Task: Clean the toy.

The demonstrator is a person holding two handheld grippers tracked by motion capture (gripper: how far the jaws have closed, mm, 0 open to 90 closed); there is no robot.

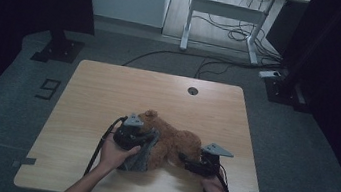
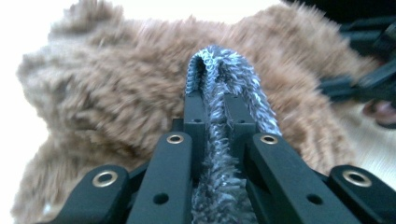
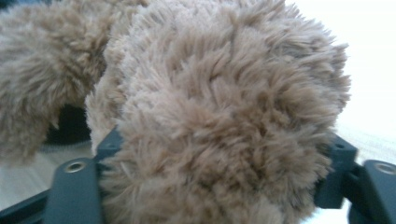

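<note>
Both forearms are brought in from the near edge of the table (image 1: 84, 84). The left gripper (image 2: 215, 79) is held over the table's near middle, its jaws clamped tight on a fold of grey fabric (image 2: 219, 140). The right gripper (image 1: 188, 162) is held level toward the table's near right, its jaws set either side of a brown plush limb (image 3: 224, 121), apparently pressing it.

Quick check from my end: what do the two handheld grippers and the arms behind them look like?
Both the left gripper and the right gripper are black, each topped by a grey three-cornered plate. Their fingers are flat black bars with brass-ringed screw holes farther back. A black cable trails from each toward the person. The forearms are bare, with no sleeves in sight.
</note>
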